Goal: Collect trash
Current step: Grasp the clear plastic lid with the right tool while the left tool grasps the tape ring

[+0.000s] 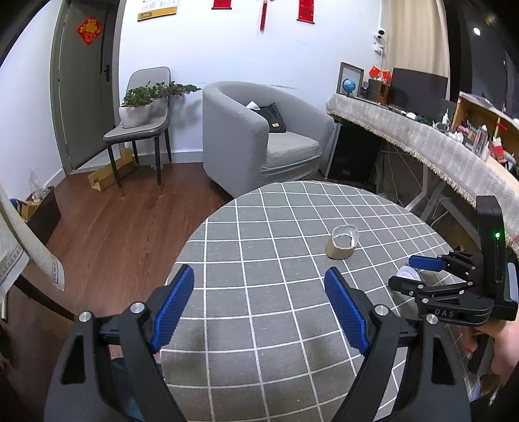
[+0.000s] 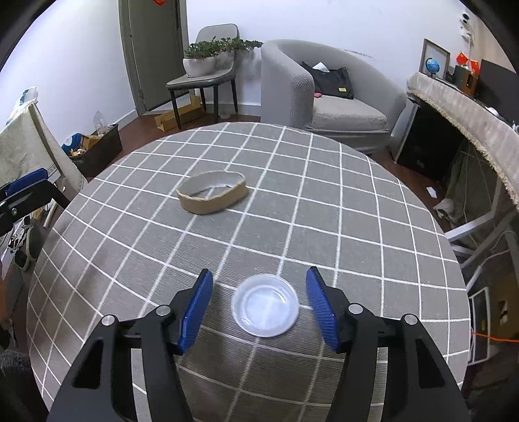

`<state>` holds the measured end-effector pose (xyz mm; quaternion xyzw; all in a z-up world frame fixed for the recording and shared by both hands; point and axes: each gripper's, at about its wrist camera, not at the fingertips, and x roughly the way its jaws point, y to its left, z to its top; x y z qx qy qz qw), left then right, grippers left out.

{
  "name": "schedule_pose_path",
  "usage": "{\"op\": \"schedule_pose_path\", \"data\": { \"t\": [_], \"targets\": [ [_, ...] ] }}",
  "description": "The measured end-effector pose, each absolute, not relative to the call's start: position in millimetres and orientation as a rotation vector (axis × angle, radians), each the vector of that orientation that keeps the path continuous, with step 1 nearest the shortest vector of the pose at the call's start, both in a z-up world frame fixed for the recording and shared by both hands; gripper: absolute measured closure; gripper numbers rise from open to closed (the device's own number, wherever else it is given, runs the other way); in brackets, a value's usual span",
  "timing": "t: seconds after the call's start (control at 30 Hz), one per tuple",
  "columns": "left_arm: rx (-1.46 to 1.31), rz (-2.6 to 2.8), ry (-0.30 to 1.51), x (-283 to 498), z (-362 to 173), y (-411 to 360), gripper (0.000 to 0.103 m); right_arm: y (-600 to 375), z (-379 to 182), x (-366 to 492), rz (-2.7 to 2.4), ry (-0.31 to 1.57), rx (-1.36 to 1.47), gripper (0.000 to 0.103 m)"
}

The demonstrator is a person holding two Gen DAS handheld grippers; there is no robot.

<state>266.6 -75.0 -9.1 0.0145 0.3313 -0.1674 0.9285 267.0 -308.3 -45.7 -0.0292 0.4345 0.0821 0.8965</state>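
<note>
Grippers over the round checked table

The right gripper [image 2: 259,305] straddles a clear plastic lid [image 2: 265,304], pads apart from it; the left gripper [image 1: 259,308] gapes empty. Beyond lies a torn paper cup [image 2: 212,196] mid-table [image 2: 356,211], the far edge clear; an armchair [image 2: 324,94] behind.

The room I look into is evenly and fairly brightly lit, cool white, with one ceiling lamp [image 1: 476,31] glaring at the upper right of my left view. Shadows are soft: a faint dark patch lies on the tabletop [image 2: 356,227] under my fingers [image 2: 198,311]. Both views bow strongly toward the edges, with black corners, so the cloth's grid lines curve. The centre is sharp; the clear plastic lid [image 2: 265,305] shows slight smear, and the floor [image 1: 107,233] looks softly blurred.
</note>
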Motion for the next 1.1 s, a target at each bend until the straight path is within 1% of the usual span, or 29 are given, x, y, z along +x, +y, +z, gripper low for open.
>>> {"op": "schedule_pose_path", "data": {
  "t": [0.03,0.1,0.13,0.23,0.5,0.63,0.87,1.1],
  "targets": [
    [0.033,-0.349,0.681,267.5,-9.7,-77.6,0.018,-309.3,-46.8,267.3,0.173,0.905,-0.059,0.049],
    [0.032,-0.357,0.684,267.5,-11.1,-81.9,0.018,-309.4,-47.8,266.6,0.18,0.905,-0.061,0.051],
    [0.035,-0.36,0.686,268.3,-11.2,-85.0,0.018,-308.3,-47.9,266.5,0.188,0.904,-0.064,0.055],
    [0.055,-0.369,0.685,268.4,-12.9,-92.6,0.018,-305.3,-48.4,265.2,0.207,0.901,-0.077,0.063],
    [0.07,-0.433,0.693,271.6,-15.2,-114.7,0.018,-319.4,-40.6,265.1,0.213,0.884,0.0,0.064],
    [0.132,-0.459,0.704,274.3,-18.7,-128.6,0.018,-332.8,-32.7,265.1,0.213,0.864,0.083,0.063],
    [0.274,-0.515,0.694,283.7,-26.1,-163.4,0.018,-351.7,-35.8,271.0,0.209,0.854,0.16,0.063],
    [0.316,-0.574,0.712,301.7,-32.8,-190.5,0.018,-372.2,-32.7,272.0,0.191,0.829,0.24,0.063]
  ]
}}
